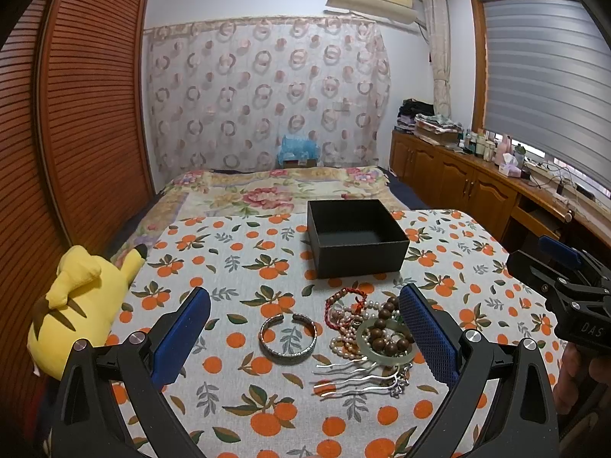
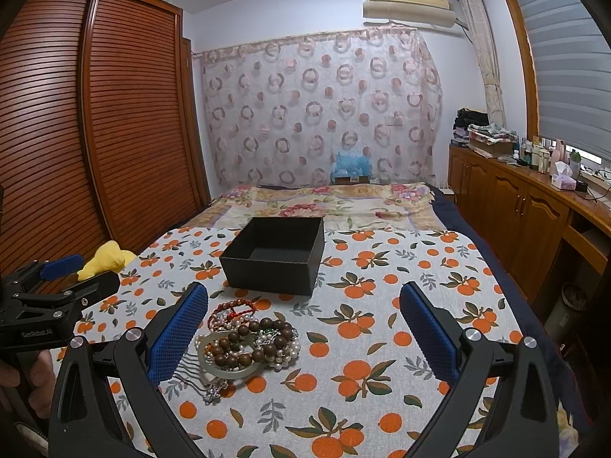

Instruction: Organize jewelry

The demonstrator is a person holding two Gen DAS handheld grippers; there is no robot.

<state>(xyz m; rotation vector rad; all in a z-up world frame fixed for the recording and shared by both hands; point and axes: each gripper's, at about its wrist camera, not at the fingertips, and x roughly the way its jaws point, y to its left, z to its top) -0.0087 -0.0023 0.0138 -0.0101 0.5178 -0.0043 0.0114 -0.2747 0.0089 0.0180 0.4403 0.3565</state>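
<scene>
At the far left, a yellow plush toy (image 1: 82, 297) lies at the edge of the table, against the orange-print tablecloth (image 1: 236, 259). The left gripper (image 1: 305, 328) hangs low over the cloth with its 2 blue-padded fingers (image 1: 183, 336) spread wide, holding nothing. Between them, flat on the cloth, sits a silver cuff bangle (image 1: 288, 337), its gap turned toward the far side. Just to the right of it is the jewelry pile (image 1: 368, 332): a red braided cord bracelet (image 1: 343, 299) at the far edge, strands of pearls (image 1: 345, 337), a pale green jade bangle (image 1: 385, 343) with a string of brown wooden beads (image 1: 389, 334) draped across it, and 2 wavy silver hairpins (image 1: 351, 378) on the near side. The pieces overlap, so which strand lies under which is hard to make out. Beyond the pile stands an open black box (image 1: 357, 238), and nothing shows inside it.

The right gripper (image 2: 303, 330) is also opened wide and holds nothing; in its own view the pile (image 2: 248, 347) lies just beside its left finger (image 2: 179, 336), with bare cloth (image 2: 362, 328) filling the rest of the span. The black box (image 2: 275, 253) stands just beyond. At the right, a wooden cabinet (image 2: 508, 206) runs along the window wall.
</scene>
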